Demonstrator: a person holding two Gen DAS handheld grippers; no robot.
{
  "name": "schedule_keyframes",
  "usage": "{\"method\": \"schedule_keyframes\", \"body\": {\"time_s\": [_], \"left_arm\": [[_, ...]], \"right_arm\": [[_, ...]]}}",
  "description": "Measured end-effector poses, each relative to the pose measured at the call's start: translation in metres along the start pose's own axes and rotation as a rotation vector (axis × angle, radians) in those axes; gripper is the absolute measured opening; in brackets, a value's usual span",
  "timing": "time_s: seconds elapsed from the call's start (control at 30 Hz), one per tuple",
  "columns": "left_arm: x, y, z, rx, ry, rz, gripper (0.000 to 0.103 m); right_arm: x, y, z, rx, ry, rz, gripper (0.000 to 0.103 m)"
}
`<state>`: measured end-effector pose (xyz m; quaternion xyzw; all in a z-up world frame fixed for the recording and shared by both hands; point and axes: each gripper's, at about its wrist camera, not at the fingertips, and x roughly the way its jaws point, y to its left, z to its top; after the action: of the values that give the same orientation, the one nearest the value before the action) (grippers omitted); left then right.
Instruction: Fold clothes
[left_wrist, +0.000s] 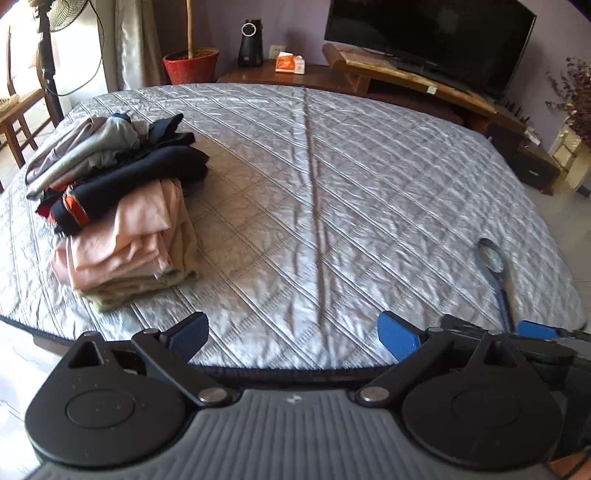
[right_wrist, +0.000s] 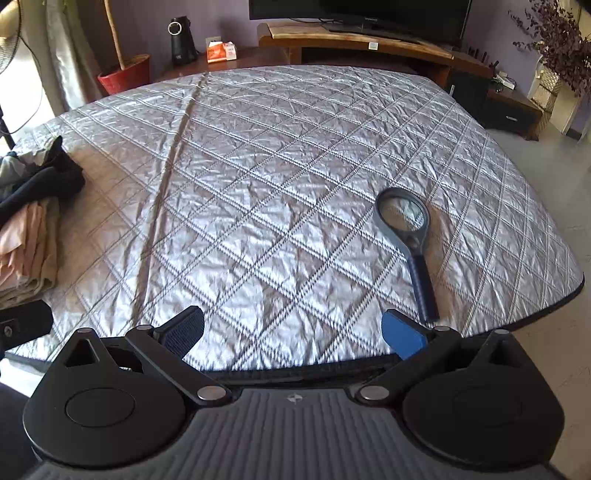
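Observation:
A pile of clothes (left_wrist: 114, 206) lies on the left of the quilted silver bed cover (left_wrist: 332, 206): folded pink and beige pieces at the front, dark navy and grey ones heaped behind. The pile's edge also shows in the right wrist view (right_wrist: 29, 229). My left gripper (left_wrist: 293, 339) is open and empty above the bed's near edge, right of the pile. My right gripper (right_wrist: 293, 338) is open and empty above the near edge of the cover (right_wrist: 277, 184). Its blue fingers (left_wrist: 537, 330) show at the right of the left wrist view.
A grey magnifying glass (right_wrist: 406, 229) lies on the cover at the right; it also shows in the left wrist view (left_wrist: 495, 266). Beyond the bed stand a TV (left_wrist: 432, 33) on a wooden stand, a red plant pot (left_wrist: 190, 66), a fan and a chair at the left.

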<state>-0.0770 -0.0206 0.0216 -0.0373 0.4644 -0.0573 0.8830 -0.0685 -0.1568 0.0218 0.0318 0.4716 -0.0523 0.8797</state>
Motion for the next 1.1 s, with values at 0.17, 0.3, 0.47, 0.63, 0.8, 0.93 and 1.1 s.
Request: {"method": "schedule_keyframes", "body": {"time_s": [0.17, 0.3, 0.47, 0.63, 0.8, 0.93, 1.1], "left_arm": [[-0.015, -0.006, -0.018, -0.015, 0.001, 0.004, 0.098], [-0.022, -0.009, -0.028, -0.032, 0.014, 0.011, 0.099], [-0.028, -0.015, -0.035, 0.001, 0.002, 0.042, 0.099], [-0.035, -0.018, -0.040, 0.019, -0.015, 0.065, 0.099], [-0.033, -0.013, -0.042, 0.005, -0.002, 0.078, 0.100], [-0.028, -0.009, -0.046, -0.010, 0.012, 0.098, 0.100], [-0.026, -0.004, -0.048, -0.004, 0.010, 0.112, 0.101]], "right_arm": [[-0.014, 0.001, -0.012, -0.014, -0.018, 0.004, 0.103], [-0.023, -0.001, -0.019, -0.024, -0.027, 0.027, 0.103], [-0.031, -0.005, -0.025, -0.009, -0.034, 0.042, 0.103], [-0.037, -0.011, -0.032, 0.028, -0.034, 0.053, 0.103], [-0.038, -0.012, -0.036, 0.039, -0.033, 0.060, 0.103], [-0.037, -0.008, -0.035, 0.025, -0.039, 0.061, 0.103], [-0.036, -0.005, -0.034, 0.023, -0.042, 0.067, 0.103]]}}
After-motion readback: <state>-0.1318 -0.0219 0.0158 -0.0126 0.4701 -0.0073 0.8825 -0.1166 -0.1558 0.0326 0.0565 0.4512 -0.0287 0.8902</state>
